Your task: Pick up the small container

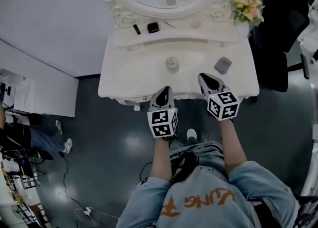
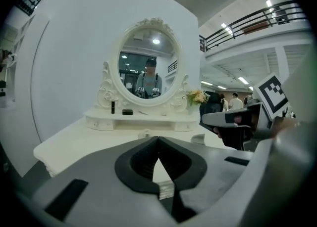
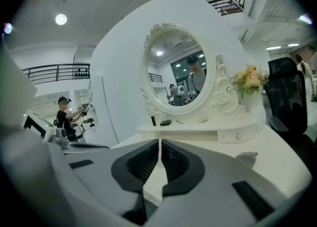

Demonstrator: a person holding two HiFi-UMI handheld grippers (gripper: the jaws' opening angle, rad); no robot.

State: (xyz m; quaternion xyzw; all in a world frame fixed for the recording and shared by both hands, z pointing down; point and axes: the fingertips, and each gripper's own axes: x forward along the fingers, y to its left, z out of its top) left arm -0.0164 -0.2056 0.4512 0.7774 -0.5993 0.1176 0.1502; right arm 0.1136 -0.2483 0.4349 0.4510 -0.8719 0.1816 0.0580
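Lit evenly from ceiling lamps [image 3: 61, 19], with faint shadows on the dressing table [image 1: 124, 73]. Looks dim and greyish from the head view. Bends strongly at the dark, vignetted edges of both gripper views. Blurs up close on the left gripper [image 2: 158, 139] and right gripper [image 3: 159, 143].

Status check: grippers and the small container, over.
Left gripper shut, empty. Right gripper shut, empty. Small container on table, untouched. Nothing in the way.

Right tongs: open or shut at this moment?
Shut. The right tongs have their tips pressed together, with nothing between them.
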